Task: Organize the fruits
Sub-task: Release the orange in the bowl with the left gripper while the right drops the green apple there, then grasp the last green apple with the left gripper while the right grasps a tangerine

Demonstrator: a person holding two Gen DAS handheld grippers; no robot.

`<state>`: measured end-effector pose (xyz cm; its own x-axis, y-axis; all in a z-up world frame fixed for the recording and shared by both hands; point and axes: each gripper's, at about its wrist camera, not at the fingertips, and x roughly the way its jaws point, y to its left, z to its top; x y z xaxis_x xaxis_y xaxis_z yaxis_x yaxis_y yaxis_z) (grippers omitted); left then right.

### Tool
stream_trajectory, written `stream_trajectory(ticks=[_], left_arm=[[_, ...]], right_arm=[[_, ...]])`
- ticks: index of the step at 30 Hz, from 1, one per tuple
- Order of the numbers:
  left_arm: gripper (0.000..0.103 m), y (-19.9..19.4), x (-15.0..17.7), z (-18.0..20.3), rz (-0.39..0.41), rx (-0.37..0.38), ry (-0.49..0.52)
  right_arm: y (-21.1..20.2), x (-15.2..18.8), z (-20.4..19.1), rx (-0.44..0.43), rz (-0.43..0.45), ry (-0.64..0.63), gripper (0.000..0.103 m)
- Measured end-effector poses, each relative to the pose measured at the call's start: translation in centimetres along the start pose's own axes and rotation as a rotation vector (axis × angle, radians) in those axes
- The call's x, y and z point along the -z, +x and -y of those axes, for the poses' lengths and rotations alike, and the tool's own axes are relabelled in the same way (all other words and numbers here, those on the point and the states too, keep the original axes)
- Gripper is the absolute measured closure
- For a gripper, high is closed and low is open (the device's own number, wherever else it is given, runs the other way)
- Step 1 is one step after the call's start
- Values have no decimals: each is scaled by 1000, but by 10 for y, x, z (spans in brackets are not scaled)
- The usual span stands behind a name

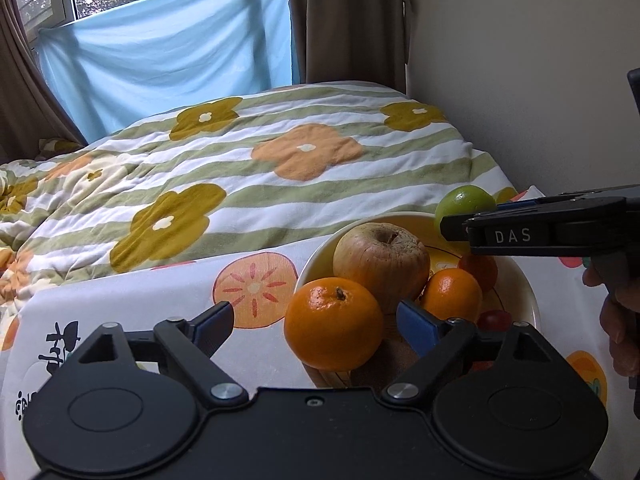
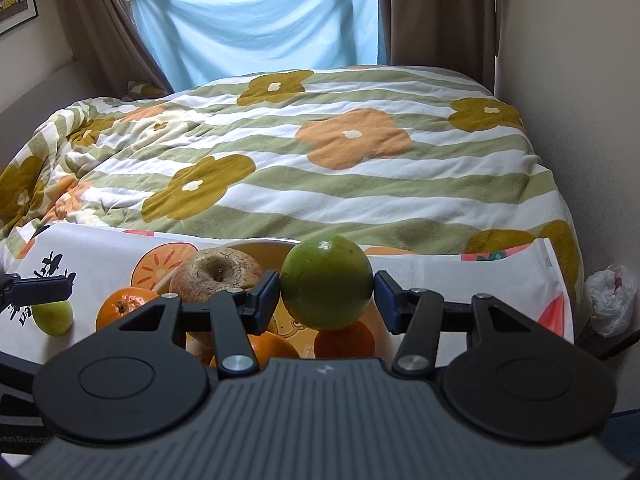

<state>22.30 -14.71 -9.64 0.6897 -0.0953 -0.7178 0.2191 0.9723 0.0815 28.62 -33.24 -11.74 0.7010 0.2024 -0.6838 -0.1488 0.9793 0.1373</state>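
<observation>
- Left gripper (image 1: pixel 316 320): my blue pads (image 1: pixel 416 324) stand wide apart and press on nothing. One large orange (image 1: pixel 333 323) sits between them, resting on the near rim of the bowl (image 1: pixel 524 292); I see a clear gap on the left side, while contact on the right pad cannot be judged.
- Right gripper (image 2: pixel 326 290): my pads clamp a green round fruit (image 2: pixel 326 282) on both sides. It is held in the air above the bowl's far half.
- Bowl contents, left wrist view: a wrinkled brownish apple (image 1: pixel 380 266) at centre, a smaller orange (image 1: pixel 452 294) to its right, a reddish fruit (image 1: pixel 480 270) behind that, and a small dark red fruit (image 1: pixel 494 318) near the rim.
- Bowl location: on a white cloth (image 1: pixel 160 300) printed with orange fruit slices, laid in front of a bed with a striped flower-pattern quilt (image 1: pixel 240 168).
- Outside the bowl, right wrist view: a small green fruit (image 2: pixel 52 316) lies on the cloth, just beside my left gripper's fingertip.
</observation>
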Motion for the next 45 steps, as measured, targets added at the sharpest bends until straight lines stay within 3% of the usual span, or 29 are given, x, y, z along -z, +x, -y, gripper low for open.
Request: stream_trajectory(ticks=[8,18,20,22,36,45], left_arm=[[12,-8,12,-10,-13,-40,0],[11,-18,16,-21,0,-67,-13],[11,-23,18,-24,2,-76,-15],[11,-28,20,-27,5,-81,-20],[11,-75,38,-57,38,-86,-44],[11,-100,55,-82,46,-56,-61]], right_arm=[[17,-4,-4,-38,-10,-9,37],[24,-6,-7,-21,-18,4,35],[21,-6,-8,-4,-7,1,21],[12,-6,-8,15,26,19,0],[-53,-1,-38,27,94,73,0],[-91,21,-87,29,87,44,0]])
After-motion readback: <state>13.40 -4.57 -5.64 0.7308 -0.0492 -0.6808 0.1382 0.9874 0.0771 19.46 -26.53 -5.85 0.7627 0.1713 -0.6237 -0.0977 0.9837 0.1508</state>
